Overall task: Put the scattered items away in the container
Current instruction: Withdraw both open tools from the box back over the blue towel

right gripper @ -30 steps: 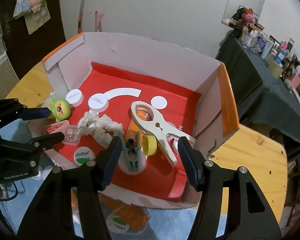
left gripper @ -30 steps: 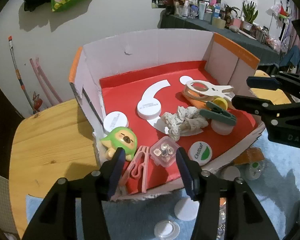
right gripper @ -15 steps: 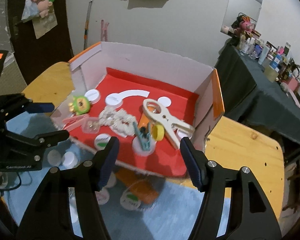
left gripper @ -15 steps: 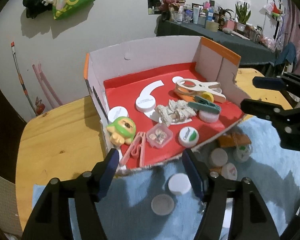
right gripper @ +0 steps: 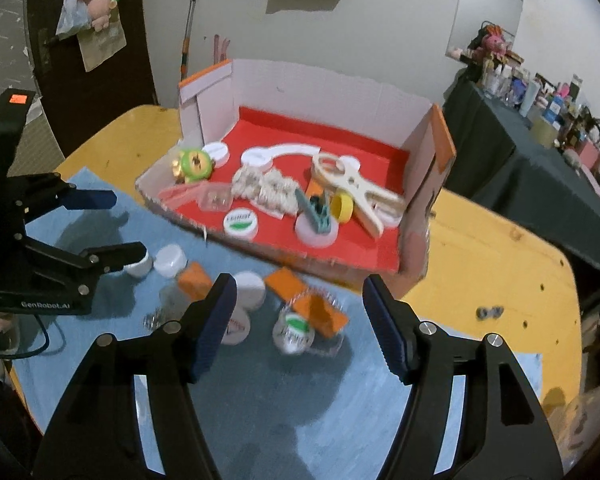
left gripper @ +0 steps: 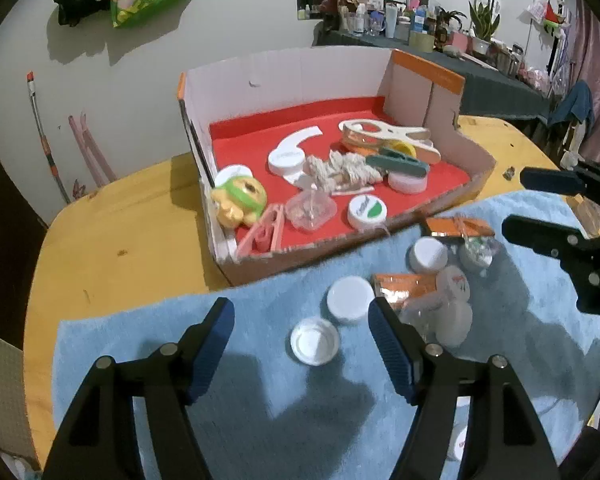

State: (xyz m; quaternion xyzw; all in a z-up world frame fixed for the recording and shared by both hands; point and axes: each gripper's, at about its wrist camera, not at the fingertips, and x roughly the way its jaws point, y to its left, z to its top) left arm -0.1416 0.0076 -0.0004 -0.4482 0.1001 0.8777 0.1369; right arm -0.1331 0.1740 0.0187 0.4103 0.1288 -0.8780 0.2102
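Hovering spread and empty, the left gripper [left gripper: 302, 332] frames an upturned cap [left gripper: 315, 341] on the cloth [left gripper: 240, 380]; lower squarely, pinch its rim. The right gripper [right gripper: 296, 300], also spread, waits over jars [right gripper: 294, 334] beside the box [right gripper: 340, 80].

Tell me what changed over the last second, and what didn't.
Both tongs, left and right, pulled back from over the red-lined box to above the blue cloth, bringing the loose white lids and orange packets into view. Neither took hold of or let go of anything; both remain open and empty. The box contents look unchanged.
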